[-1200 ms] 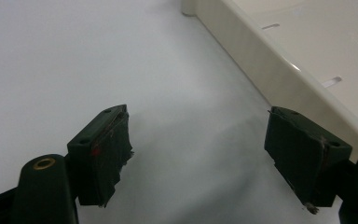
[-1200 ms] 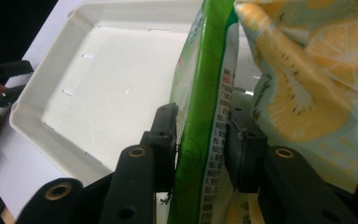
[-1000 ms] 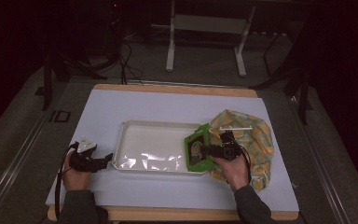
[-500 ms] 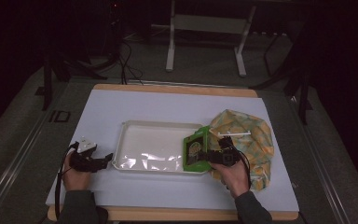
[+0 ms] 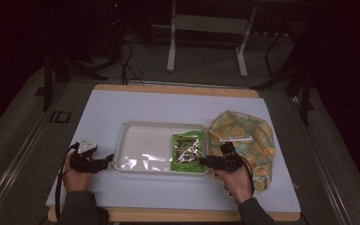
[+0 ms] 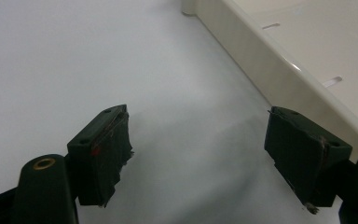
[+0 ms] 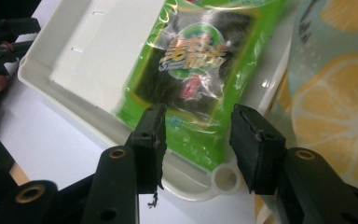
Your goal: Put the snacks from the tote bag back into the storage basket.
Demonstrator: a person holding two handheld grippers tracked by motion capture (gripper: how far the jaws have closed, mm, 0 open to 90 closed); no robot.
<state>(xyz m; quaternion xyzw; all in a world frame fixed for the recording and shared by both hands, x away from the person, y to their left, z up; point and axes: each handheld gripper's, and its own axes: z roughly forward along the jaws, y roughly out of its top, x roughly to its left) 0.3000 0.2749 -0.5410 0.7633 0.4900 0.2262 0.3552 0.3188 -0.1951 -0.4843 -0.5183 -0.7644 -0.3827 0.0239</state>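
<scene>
A green snack packet lies flat in the right end of a cream tray. My right gripper hovers at the tray's near right corner. In the right gripper view its jaws stand open just above the packet's near edge, with nothing pinched between them. My left gripper rests on the white sheet just left of the tray. In the left gripper view its jaws are spread wide over bare surface, with the tray wall beside the right jaw.
A cloth bag printed with lemon slices lies right of the tray, touching its right rim, and shows as in the right gripper view. The white sheet covers a wooden table. Table legs and cables stand on the floor beyond.
The packet, held upright at the tray's right end by the right gripper, now lies flat inside the tray, and the right jaws have let go. The left gripper has not moved.
</scene>
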